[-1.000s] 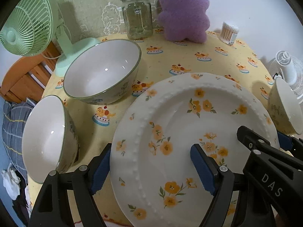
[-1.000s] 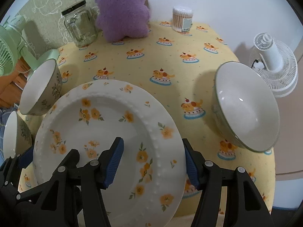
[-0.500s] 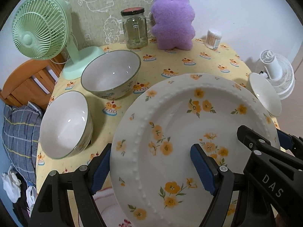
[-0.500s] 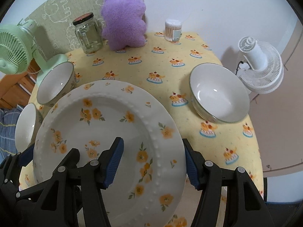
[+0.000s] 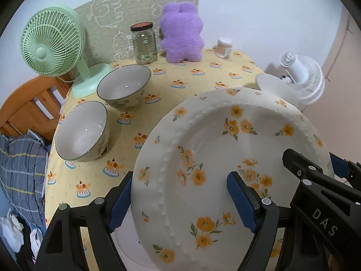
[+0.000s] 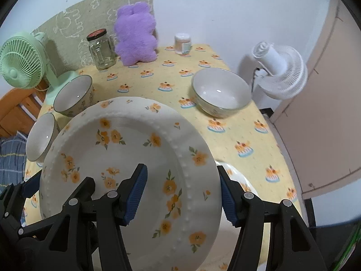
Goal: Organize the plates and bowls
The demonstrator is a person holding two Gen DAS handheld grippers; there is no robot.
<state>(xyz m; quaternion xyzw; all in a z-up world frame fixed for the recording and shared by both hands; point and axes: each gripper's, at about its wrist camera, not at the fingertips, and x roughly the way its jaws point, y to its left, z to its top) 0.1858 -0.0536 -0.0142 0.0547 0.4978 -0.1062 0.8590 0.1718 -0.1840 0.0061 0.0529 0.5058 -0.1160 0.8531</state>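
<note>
Left wrist view first: the left tool (image 5: 180,199) has its blue pads clamped across the left edge of the floral plate (image 5: 225,153), one pad under the beaded rim, the other pressing inside the well. The plate hangs tilted above the table (image 5: 198,83) and its yellow cake-print cloth. The right tool (image 5: 325,180) comes in from the plate's right side, gripping the opposite rim. Left of the plate sit two bowls: the near bowl (image 5: 82,131) and, behind it, the far bowl (image 5: 124,85), both upright and empty. Beyond the plate's top right edge peeks a third bowl (image 5: 274,85). Behind the far bowl stands the green fan (image 5: 53,45); further back from the plate stand the glass jar (image 5: 144,44), the purple plush (image 5: 182,32) and a small container (image 5: 224,47). A white fan (image 5: 302,79) sits off the table behind the plate's right edge.

Over to the right wrist view: the right tool (image 6: 182,194) is closed across the plate's (image 6: 126,158) right rim, one pad inside, one outside beneath the edge. The left tool (image 6: 20,194) shows at the plate's lower left. The third bowl (image 6: 221,92) rests behind the plate to the right, well apart. Under the plate's right edge another plate's rim (image 6: 239,178) shows on the cloth.
</note>
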